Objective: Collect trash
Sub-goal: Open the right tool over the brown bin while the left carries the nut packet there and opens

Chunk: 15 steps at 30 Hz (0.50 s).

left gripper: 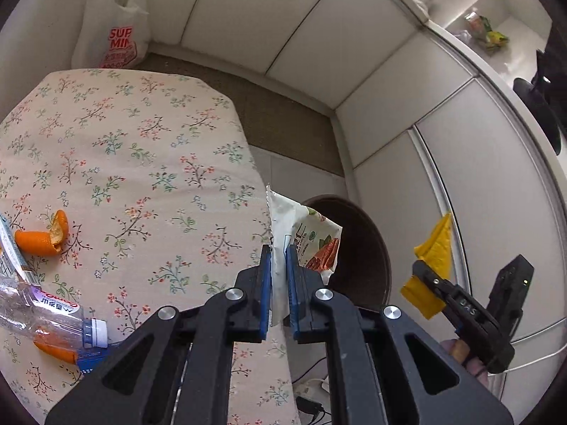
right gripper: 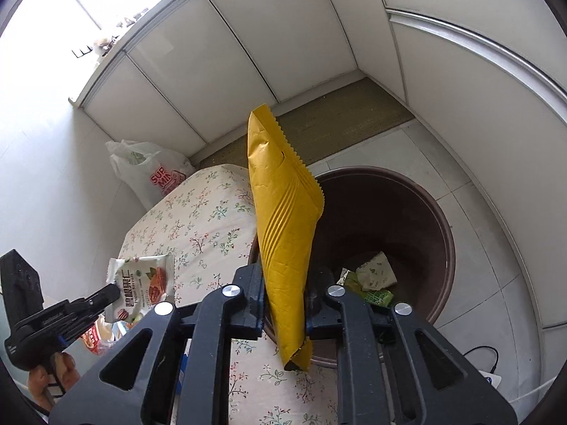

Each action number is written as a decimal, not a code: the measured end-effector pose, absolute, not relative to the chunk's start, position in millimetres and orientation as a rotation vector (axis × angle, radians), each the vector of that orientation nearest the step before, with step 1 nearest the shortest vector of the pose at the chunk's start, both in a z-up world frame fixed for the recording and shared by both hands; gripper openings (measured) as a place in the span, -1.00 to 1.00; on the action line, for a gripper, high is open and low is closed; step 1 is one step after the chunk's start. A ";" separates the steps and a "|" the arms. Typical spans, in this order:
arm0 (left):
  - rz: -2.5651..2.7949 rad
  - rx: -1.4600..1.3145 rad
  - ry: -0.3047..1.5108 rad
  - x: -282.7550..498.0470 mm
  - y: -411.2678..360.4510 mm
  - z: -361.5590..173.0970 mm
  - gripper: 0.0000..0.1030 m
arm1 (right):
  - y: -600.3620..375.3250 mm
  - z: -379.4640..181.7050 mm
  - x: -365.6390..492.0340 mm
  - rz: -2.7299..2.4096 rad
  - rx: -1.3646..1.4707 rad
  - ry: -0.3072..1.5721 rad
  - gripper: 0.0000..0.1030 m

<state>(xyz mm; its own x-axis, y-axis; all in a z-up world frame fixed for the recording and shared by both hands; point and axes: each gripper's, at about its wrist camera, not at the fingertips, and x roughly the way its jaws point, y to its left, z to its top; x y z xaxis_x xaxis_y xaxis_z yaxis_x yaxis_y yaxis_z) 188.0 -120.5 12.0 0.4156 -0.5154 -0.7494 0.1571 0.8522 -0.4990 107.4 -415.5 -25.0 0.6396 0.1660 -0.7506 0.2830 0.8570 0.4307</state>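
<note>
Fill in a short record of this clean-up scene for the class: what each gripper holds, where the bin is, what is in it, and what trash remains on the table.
left gripper: shut on a white snack packet
right gripper: yellow wrapper between its fingers, above the bin
bin: brown, round, on the floor beside the table
in the bin: green and white wrappers
left on the table: orange peel, plastic bottle
</note>
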 end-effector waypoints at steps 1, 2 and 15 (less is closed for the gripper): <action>-0.449 -0.376 1.064 186.7 -127.1 14.4 -0.84 | -418.3 -26.8 108.3 -0.075 0.571 0.891 -0.29; -0.459 -0.372 1.062 184.3 -132.9 16.7 -0.84 | -421.8 -27.7 107.7 -0.086 0.582 0.887 -0.26; -0.510 -0.335 1.045 188.9 -190.9 31.2 -0.84 | -465.4 -21.7 84.1 -0.262 0.617 0.826 0.78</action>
<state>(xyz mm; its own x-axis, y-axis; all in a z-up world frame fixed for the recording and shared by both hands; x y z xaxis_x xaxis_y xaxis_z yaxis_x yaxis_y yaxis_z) 188.9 -190.9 31.2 0.4023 -0.5492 -0.7325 0.2397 0.8354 -0.4947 84.1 -465.4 -21.7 0.6589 0.0166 -0.7521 0.4466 0.7959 0.4088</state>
